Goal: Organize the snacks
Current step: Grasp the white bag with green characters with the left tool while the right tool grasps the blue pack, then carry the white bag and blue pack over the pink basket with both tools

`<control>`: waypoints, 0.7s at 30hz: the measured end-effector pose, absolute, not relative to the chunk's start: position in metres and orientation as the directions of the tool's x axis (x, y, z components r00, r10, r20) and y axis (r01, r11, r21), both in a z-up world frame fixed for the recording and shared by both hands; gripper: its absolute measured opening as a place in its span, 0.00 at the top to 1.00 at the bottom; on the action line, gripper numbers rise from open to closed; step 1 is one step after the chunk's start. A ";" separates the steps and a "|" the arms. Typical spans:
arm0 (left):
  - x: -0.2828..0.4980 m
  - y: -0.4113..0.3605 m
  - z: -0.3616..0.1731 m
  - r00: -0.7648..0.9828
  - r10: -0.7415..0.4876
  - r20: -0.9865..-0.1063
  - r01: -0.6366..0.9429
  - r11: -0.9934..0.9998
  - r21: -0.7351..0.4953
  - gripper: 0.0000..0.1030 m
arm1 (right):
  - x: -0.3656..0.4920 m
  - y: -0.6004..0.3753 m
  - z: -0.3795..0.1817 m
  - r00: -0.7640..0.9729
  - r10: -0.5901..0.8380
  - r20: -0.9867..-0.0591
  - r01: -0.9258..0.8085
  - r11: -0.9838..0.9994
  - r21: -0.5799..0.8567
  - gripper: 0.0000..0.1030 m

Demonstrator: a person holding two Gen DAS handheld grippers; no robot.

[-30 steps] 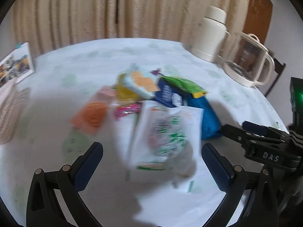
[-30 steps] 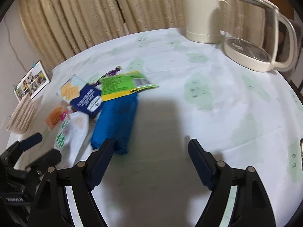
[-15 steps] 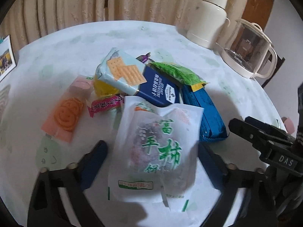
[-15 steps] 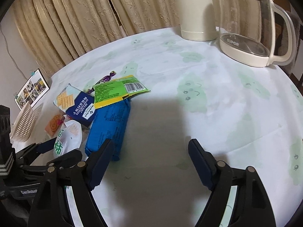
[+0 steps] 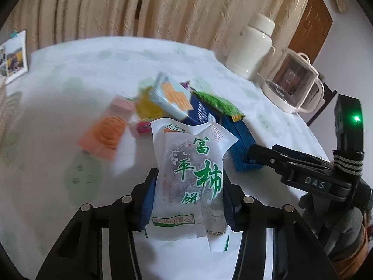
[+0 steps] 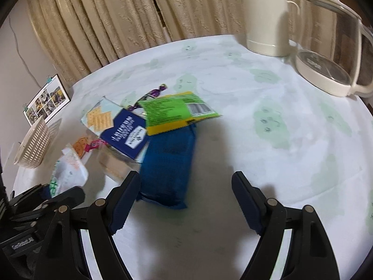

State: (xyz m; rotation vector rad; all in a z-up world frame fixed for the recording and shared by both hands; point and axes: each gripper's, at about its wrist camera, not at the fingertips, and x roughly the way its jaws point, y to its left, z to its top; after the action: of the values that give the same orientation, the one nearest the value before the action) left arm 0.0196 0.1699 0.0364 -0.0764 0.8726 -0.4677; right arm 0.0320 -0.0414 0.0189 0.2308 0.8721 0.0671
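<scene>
Left hand-held gripper (image 5: 187, 200), pinching a white persimmon-cake packet (image 5: 190, 175) between its blue pads. Half a second earlier the jaws stood wide on either side of the packet as it lay flat on the table (image 5: 58, 144); they have since closed on its lower half, and the packet now appears raised clear of the cloth, its upper edge crumpled and folded over. The first snack is thus judged secured, and transfer to a container would be the likely next step; a cream lattice basket (image 6: 32, 144) stands at the table's left edge, well apart from the pile.

Right hand-held gripper (image 6: 186, 204), spread wide and empty, with the near end of a blue packet (image 6: 169, 163) lying just beside its left pad.

Remaining snacks lie heaped mid-table: a green-and-yellow packet (image 6: 174, 112) resting on the blue one, a navy packet (image 6: 128, 133), a pale cracker packet (image 6: 98, 116), an orange biscuit sachet (image 5: 107, 128) and a purple twist-wrapped sweet (image 6: 156, 92).

Materials: the held packet is thin, translucent, crinkly film printed in green, likely to slip or deform under the grip; the blue packet is a firm, block-shaped bar; the table carries a smooth pale cloth with faint green motifs. A cream flask (image 6: 265, 18) and a clear kettle (image 6: 335, 46) stand at the far edge.
</scene>
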 end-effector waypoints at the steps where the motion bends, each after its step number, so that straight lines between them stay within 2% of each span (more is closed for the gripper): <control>1: 0.017 0.173 0.039 0.558 -0.420 -0.716 0.360 0.900 -0.247 0.51 | 0.034 -0.038 0.019 0.642 0.155 -0.751 0.029 0.974 0.226 0.24; 4: 0.015 0.186 0.042 0.566 -0.419 -0.710 0.345 0.903 -0.258 0.51 | 0.040 -0.028 0.020 0.640 0.151 -0.754 0.014 0.978 0.207 0.25; 6: 0.014 0.193 0.044 0.577 -0.411 -0.706 0.329 0.908 -0.259 0.51 | 0.046 -0.023 0.017 0.630 0.147 -0.763 0.009 0.981 0.196 0.30; 7: 0.014 0.195 0.045 0.583 -0.406 -0.703 0.325 0.910 -0.257 0.51 | 0.049 -0.021 0.015 0.622 0.147 -0.769 0.007 0.981 0.193 0.36; 9: 0.013 0.201 0.048 0.603 -0.392 -0.695 0.312 0.918 -0.246 0.51 | 0.054 -0.019 0.014 0.621 0.129 -0.774 0.012 0.985 0.174 0.40; 11: 0.011 0.208 0.054 0.625 -0.377 -0.683 0.302 0.924 -0.233 0.51 | 0.057 -0.018 0.015 0.620 0.116 -0.776 0.014 0.987 0.159 0.55; 12: 0.011 0.212 0.057 0.634 -0.372 -0.677 0.297 0.926 -0.231 0.51 | 0.057 -0.017 0.015 0.621 0.106 -0.776 0.019 0.988 0.151 0.59; 21: 0.023 0.266 0.089 0.736 -0.281 -0.616 0.187 0.959 -0.214 0.51 | 0.036 -0.016 0.018 0.641 0.133 -0.756 0.003 0.984 0.176 0.62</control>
State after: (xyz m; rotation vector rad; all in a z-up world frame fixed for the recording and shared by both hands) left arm 0.0229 0.2664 0.0888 -0.1414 0.6989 -0.2580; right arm 0.0359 -0.0158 0.0182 0.1669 0.8725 0.0749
